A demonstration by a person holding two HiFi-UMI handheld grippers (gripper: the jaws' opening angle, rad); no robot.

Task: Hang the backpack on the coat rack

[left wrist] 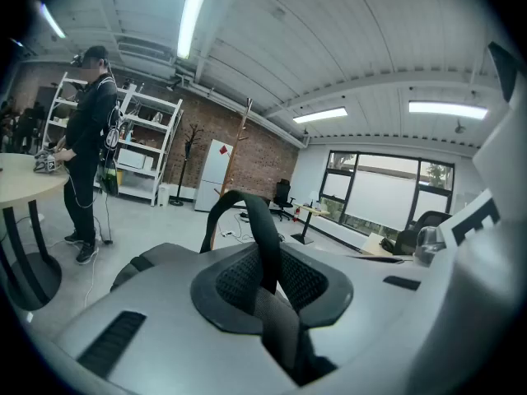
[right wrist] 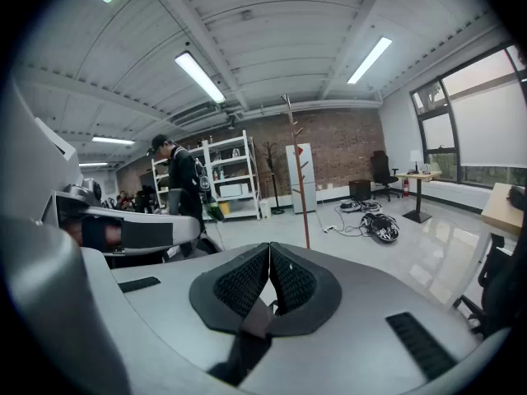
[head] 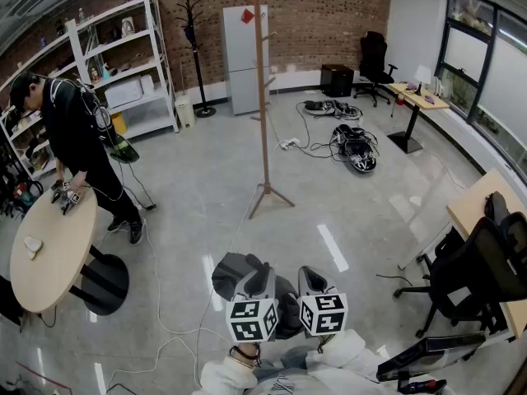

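The backpack (head: 233, 274), dark grey, sits low at the bottom of the head view, just in front of the person, with both grippers on its straps. The left gripper (head: 259, 284) has its jaws closed on a black strap loop (left wrist: 262, 237) – the webbing arches up over the pads and drops down between them, pinched there with no gap to be seen. The right gripper (head: 311, 280) is likewise closed: its two ribbed pads meet in a narrow V and a dark webbing strap (right wrist: 251, 332) hangs out from between them. So there are two grippers, each clamped on webbing, and one backpack. The wooden coat rack (head: 262, 97) stands upright on the grey floor ahead, well apart from the bag, nothing hanging on its pegs. A second, black coat rack (head: 195, 48) stands near the brick back wall, beside a white fridge (head: 244, 56). One person (head: 78, 142) in dark clothes bends over a round table (head: 51, 245) at the left, with white shelving (head: 123, 64) behind. Two office chairs show – one black chair (head: 375, 56) by the far desk (head: 418, 95), one chair (head: 482, 274) near the right edge – and a tangle of cables (head: 352, 148) lies on the floor between.
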